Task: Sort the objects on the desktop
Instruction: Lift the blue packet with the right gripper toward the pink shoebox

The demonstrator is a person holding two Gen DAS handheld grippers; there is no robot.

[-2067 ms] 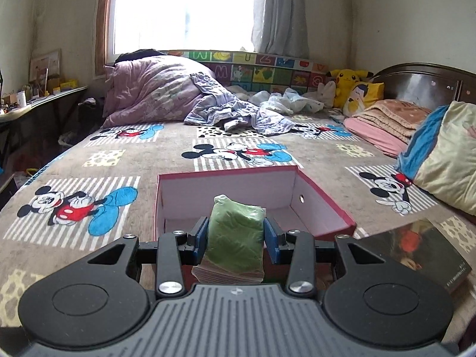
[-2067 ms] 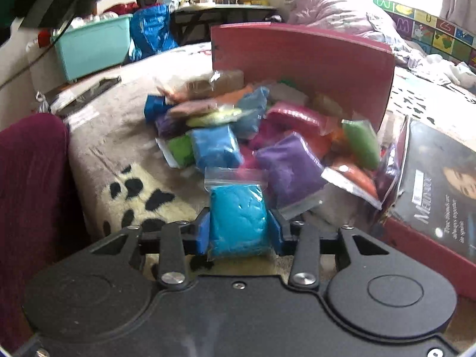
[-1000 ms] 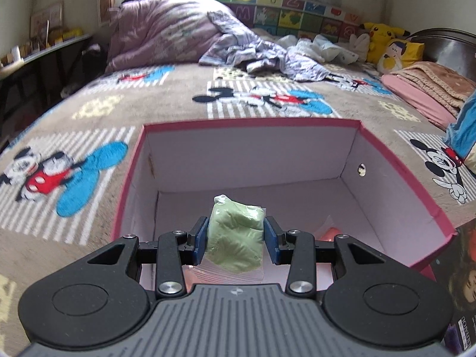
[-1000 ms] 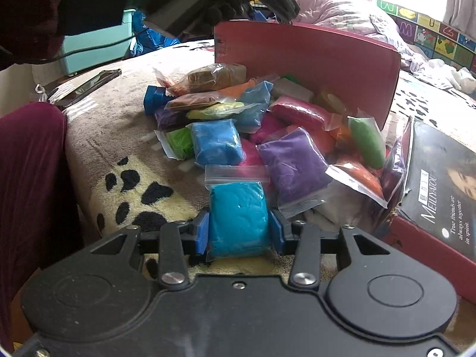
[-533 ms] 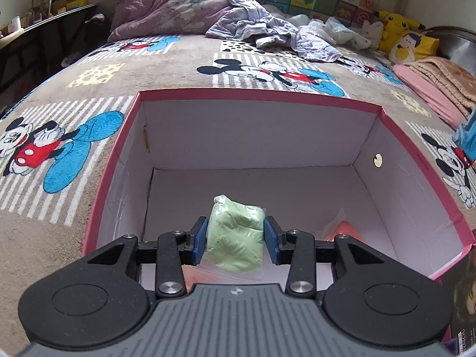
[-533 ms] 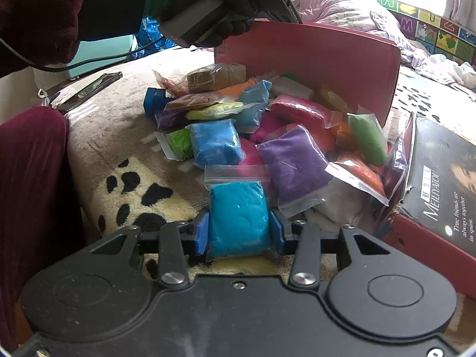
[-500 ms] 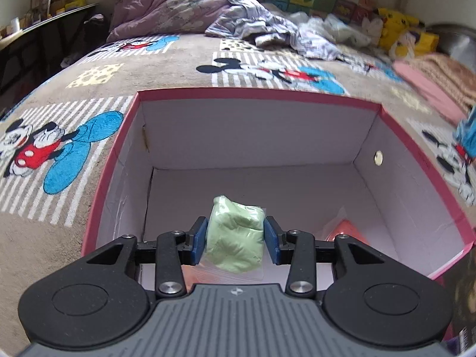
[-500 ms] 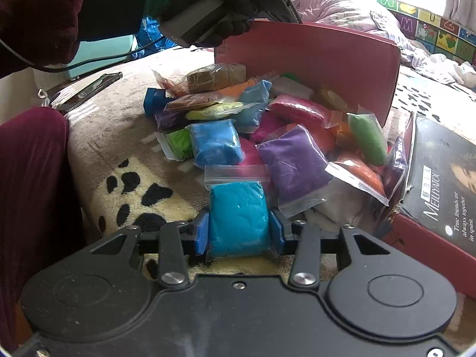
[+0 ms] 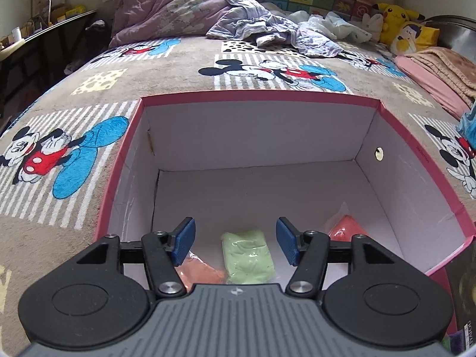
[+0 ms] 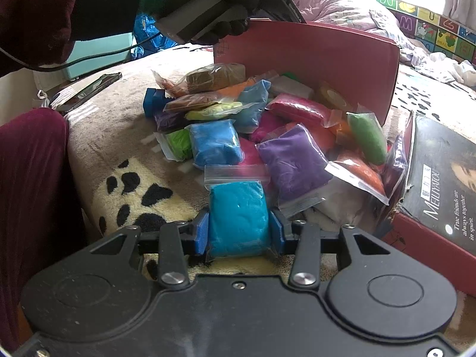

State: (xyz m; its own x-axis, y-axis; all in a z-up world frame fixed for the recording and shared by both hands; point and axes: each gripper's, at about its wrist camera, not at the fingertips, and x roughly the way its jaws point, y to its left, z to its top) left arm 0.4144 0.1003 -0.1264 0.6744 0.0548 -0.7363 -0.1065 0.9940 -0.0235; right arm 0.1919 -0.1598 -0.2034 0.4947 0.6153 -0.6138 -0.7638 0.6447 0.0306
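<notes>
My left gripper (image 9: 235, 242) is open above the red box (image 9: 261, 96). A light green clay bag (image 9: 248, 257) lies on the box floor between and below the fingers. Two orange clay bags (image 9: 345, 232) (image 9: 199, 273) lie beside it. My right gripper (image 10: 238, 232) is shut on a turquoise clay bag (image 10: 236, 217) at the near edge of a pile of coloured clay bags (image 10: 267, 136). The pile lies on the bed against the red box's outer wall (image 10: 312, 56).
The box stands on a Mickey Mouse bedspread (image 9: 89, 113). A dark box lid with a portrait (image 10: 440, 184) lies right of the pile. The left hand and its gripper body (image 10: 208, 9) hang over the box edge. A maroon sleeve (image 10: 29, 196) fills the left side.
My left gripper has opened and the light green bag has dropped onto the box floor. My right gripper holds the turquoise bag in the same place.
</notes>
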